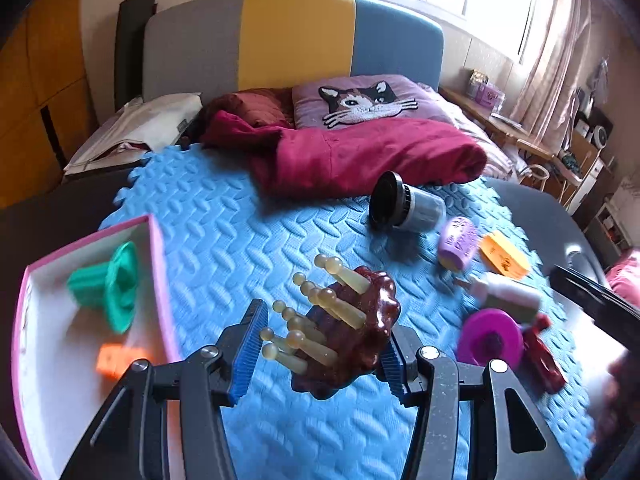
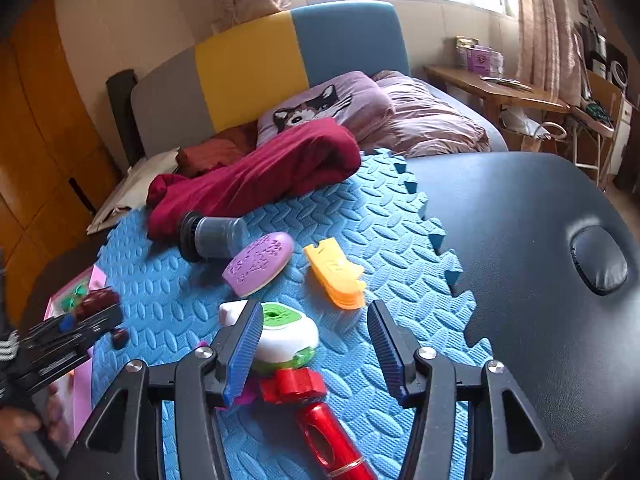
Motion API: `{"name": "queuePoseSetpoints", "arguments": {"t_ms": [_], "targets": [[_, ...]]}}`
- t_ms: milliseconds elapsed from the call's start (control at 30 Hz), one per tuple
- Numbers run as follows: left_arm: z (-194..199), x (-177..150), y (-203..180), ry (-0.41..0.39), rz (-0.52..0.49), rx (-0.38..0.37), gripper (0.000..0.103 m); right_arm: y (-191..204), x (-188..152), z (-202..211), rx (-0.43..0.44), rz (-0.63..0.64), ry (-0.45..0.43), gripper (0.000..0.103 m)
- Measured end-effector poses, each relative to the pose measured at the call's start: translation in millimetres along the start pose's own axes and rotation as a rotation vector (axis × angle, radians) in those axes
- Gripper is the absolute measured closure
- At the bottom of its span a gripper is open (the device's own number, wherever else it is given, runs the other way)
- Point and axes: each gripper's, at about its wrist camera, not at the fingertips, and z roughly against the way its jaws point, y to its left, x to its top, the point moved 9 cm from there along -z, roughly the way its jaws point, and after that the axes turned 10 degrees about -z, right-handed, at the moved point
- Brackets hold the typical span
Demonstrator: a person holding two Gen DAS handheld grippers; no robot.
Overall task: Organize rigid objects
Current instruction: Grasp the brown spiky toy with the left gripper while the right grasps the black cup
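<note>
1. My left claw point(image 1: 320, 344) is clamped on the brown pronged massager point(image 1: 352, 332), pink box point(image 1: 160, 280) just left of it.
2. Right claw point(image 2: 314, 348) hangs part-open, gripping nothing, red tube point(image 2: 332, 436) lying between its fingers.

The brush point(image 1: 348, 328) sat between the left gripper's point(image 1: 320, 354) pads above the mat point(image 1: 224, 240), with the box point(image 1: 156, 264) at its nine o'clock, a cup point(image 1: 108, 284) and a block point(image 1: 116, 360) lying inside it. At its one o'clock lay the jar point(image 1: 408, 204), and at three o'clock the bottle point(image 1: 504, 290), disc point(image 1: 490, 338) and whistle point(image 1: 540, 354) crowded together. Behind the mat, at twelve, a blanket point(image 1: 360, 156) lay before the pillow point(image 1: 360, 100).
</note>
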Motion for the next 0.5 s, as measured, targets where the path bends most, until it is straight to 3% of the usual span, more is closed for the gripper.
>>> {"name": "queuePoseSetpoints", "arguments": {"t_ms": [200,267,500], "targets": [[41,-18,15,-0.042,0.029,-0.001,0.049,52,9,-9,0.082,0.070,0.016,0.032],[50,-22,21,-0.051,0.044,-0.004,0.049,75,16,-23,0.090,0.111,0.033,0.022],[77,-44,56,-0.069,0.129,0.007,0.049,115,37,-89,0.019,0.139,0.136,0.021]]}}
